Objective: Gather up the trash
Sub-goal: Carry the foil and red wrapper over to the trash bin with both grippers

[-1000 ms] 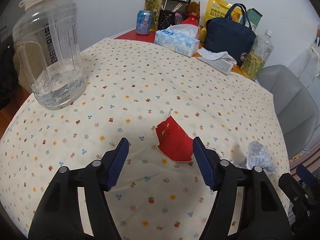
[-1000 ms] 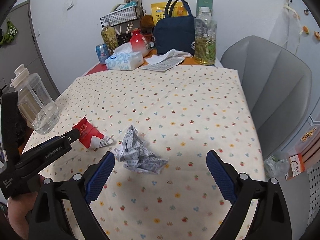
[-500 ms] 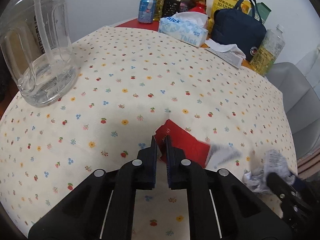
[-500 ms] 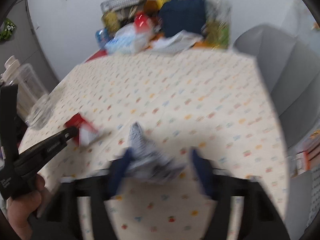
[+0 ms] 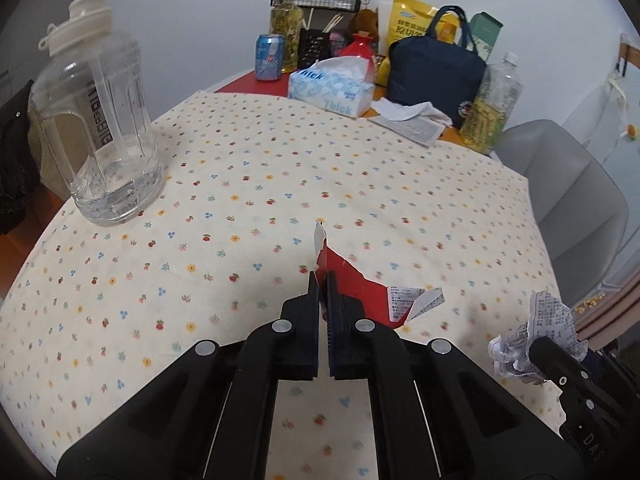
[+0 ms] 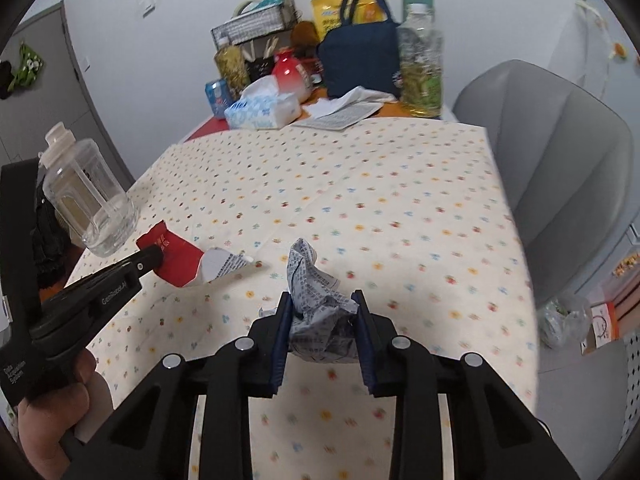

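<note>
My left gripper is shut on a torn red and white wrapper and holds it just above the flowered tablecloth. The wrapper also shows in the right wrist view, pinched by the left gripper. My right gripper is shut on a crumpled ball of printed paper, lifted a little off the cloth. That paper ball also shows at the right edge of the left wrist view.
A big clear water jug stands at the table's left edge. A tissue box, a blue can, a navy bag, bottles and papers crowd the far end. A grey chair stands at the right side.
Both grippers were open a second ago. The left one closed on the red wrapper and the right one closed on the paper ball; both pieces have risen off the cloth.
</note>
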Motion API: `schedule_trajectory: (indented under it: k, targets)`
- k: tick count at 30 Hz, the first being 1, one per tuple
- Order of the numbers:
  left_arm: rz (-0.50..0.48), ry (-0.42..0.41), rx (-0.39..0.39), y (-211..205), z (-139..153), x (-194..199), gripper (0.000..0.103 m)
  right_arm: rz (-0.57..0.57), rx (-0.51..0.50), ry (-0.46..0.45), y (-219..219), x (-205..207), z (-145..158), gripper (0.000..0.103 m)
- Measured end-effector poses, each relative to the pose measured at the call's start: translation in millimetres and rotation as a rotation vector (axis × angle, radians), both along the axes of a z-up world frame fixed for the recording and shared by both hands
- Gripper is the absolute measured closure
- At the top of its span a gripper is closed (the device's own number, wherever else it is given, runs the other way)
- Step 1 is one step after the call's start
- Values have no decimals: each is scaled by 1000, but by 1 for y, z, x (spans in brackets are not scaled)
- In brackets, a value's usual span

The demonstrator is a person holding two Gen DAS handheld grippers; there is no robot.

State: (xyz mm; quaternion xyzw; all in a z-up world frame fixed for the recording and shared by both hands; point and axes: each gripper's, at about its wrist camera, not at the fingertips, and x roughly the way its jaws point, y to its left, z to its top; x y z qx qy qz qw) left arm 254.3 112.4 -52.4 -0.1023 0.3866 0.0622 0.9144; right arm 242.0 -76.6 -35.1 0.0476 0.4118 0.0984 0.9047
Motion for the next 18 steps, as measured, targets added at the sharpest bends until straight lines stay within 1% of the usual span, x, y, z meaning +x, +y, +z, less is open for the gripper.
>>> schedule_trajectory:
  k: [4, 11, 18]
  targets:
    - [-29, -22, 7, -21, 11, -18, 99, -38, 5, -6, -25, -21, 6, 74]
    - [-108, -45, -8, -65, 22, -46, 99, -108, -4, -35, -66, -60, 20, 73]
    - [-202, -53, -2, -113, 24, -69, 99, -179, 3, -56, -105, -95, 24, 74]
